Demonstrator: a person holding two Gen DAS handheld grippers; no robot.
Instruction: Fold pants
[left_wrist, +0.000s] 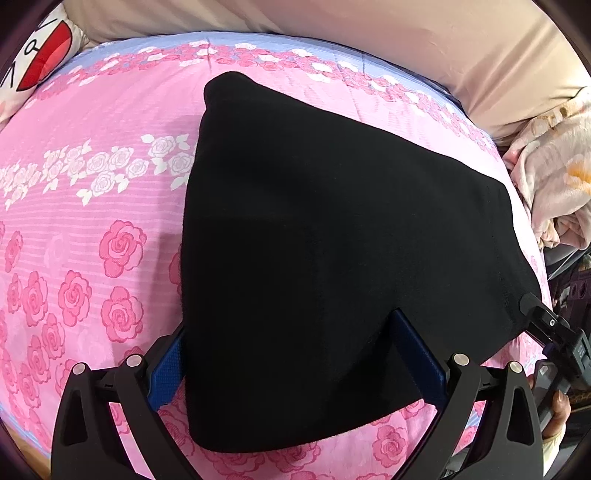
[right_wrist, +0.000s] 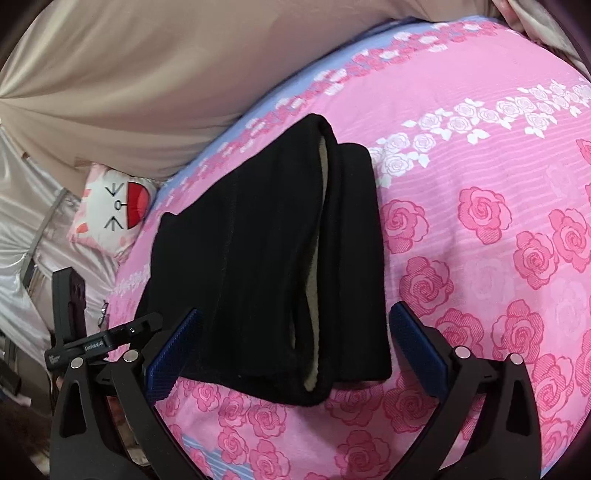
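So the black pants (right_wrist: 266, 258) are lying on the pink rose-print bedsheet (right_wrist: 498, 221), already folded down into a thick stack. In the right wrist view you can see the layers at the near edge, with a cream fleecy lining (right_wrist: 314, 332) peeking out between them. The stack runs from near the camera toward the far side of the bed, where the blue border and the beige curtain (right_wrist: 129, 92) are. A cat-face pillow (right_wrist: 114, 210) sits off to the far left.

Left gripper (left_wrist: 291, 354): its blue-padded fingers (left_wrist: 166, 369) are spread wide, one on each side of the near end of the pants. The fabric drapes over the gap between them and partly hides the right finger, so it looks like it's straddling the cloth rather than pinching it. Right gripper (right_wrist: 291, 339): also wide open, pads either side of the near edge, nothing clamped.

My read is we're late in the fold, maybe at the release after a fold or lining up for one last fold-over. If there's another fold, each gripper needs to close on all the layers at the near edge and carry them toward the far end. The risk with a bundle this thick is grabbing only the top layer and having the stack slide apart.
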